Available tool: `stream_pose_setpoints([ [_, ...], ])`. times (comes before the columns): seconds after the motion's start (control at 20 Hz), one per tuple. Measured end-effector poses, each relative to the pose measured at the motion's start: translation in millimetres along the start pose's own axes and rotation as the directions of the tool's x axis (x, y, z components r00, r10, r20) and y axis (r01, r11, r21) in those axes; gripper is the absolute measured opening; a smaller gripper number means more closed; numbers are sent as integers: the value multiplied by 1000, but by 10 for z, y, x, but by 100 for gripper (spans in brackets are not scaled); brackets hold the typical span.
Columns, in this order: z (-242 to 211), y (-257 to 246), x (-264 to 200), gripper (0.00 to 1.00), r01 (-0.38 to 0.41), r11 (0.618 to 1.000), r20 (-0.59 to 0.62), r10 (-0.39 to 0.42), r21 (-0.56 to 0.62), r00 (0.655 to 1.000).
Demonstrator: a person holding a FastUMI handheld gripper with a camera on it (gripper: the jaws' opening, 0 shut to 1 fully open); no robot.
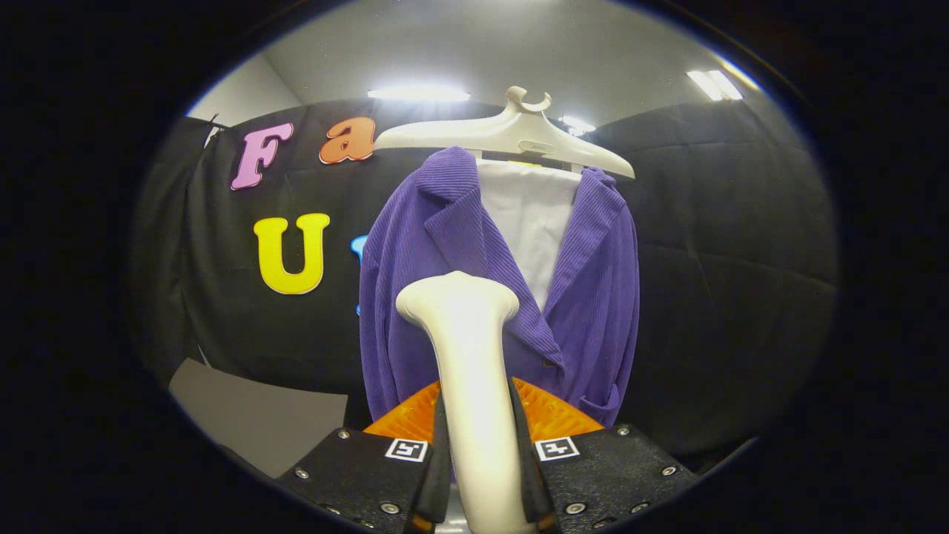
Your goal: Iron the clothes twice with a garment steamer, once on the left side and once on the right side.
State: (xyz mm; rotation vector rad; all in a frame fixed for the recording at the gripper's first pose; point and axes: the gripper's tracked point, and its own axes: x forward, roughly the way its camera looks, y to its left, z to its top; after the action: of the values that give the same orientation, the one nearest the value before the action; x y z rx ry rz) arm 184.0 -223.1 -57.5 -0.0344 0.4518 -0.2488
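The gripper [480, 452] is clamped on the smooth cream-white handle of the garment steamer [467, 356], one finger pressing each side of its neck; the handle rises straight up between the fingers and ends in a rounded, flared head; its lower end is cut off below the fingers. Just beyond the head hangs the purple ribbed corduroy jacket [600, 297], open over a white inner garment [534, 222], both on a pale plastic hanger [511, 133]; whether the head touches the cloth cannot be told, since it hides the jacket's middle. Either side of the jacket lies open room before the black cloth wall [734, 259]; a grey flat panel [252, 415] sits low beside the left sleeve; the jacket's hem is hidden behind the fingers.
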Motion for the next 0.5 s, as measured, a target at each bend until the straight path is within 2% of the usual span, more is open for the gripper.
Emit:
stream_pose_setpoints([
  [0.25,-500,35,55,38,0,997,-108,-9,-82,994],
  [0.5,-745,48,107,39,-19,998,-120,13,-53,993],
])
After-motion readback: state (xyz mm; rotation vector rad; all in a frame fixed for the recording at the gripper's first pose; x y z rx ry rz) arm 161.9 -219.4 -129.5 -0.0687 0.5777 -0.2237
